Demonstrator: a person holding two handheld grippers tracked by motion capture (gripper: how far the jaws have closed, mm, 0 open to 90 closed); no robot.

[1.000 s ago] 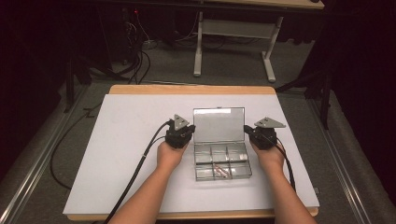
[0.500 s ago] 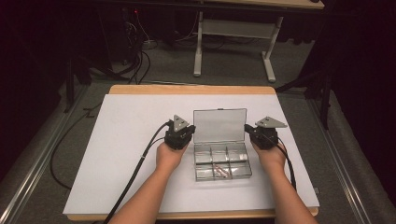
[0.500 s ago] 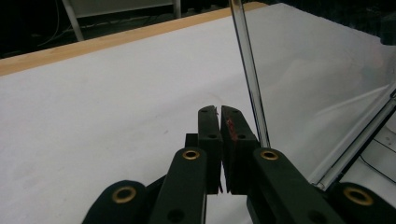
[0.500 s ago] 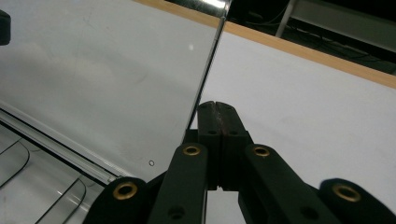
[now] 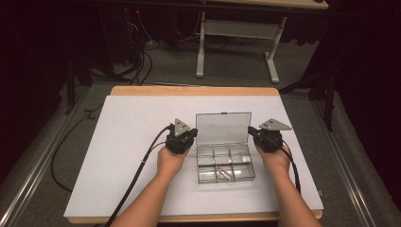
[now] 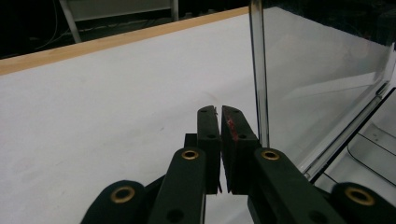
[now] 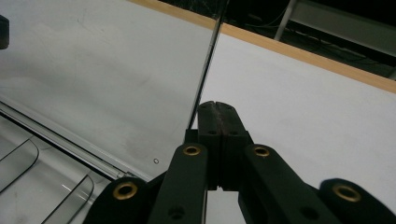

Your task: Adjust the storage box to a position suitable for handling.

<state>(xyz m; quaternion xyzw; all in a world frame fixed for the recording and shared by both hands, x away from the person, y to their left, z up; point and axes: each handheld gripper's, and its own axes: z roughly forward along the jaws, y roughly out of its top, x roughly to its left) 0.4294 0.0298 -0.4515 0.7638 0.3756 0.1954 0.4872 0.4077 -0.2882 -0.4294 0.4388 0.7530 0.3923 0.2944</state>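
Note:
A clear plastic compartment box (image 5: 223, 162) lies on the white table cover, its lid (image 5: 222, 127) standing open and upright at the back. One front compartment holds small red pieces (image 5: 223, 174). My left gripper (image 5: 187, 135) sits at the box's left side, jaws shut with nothing between them (image 6: 219, 114), just left of the lid's edge (image 6: 259, 70). My right gripper (image 5: 255, 133) rests at the box's right side, jaws shut and empty (image 7: 218, 108), right beside the lid's edge (image 7: 207, 65).
The white cover (image 5: 123, 142) spreads wide to the left and behind the box, with a wooden table edge (image 5: 189, 90) at the back. Black cables (image 5: 142, 165) trail from the left gripper toward the front. A white desk frame (image 5: 236, 42) stands beyond the table.

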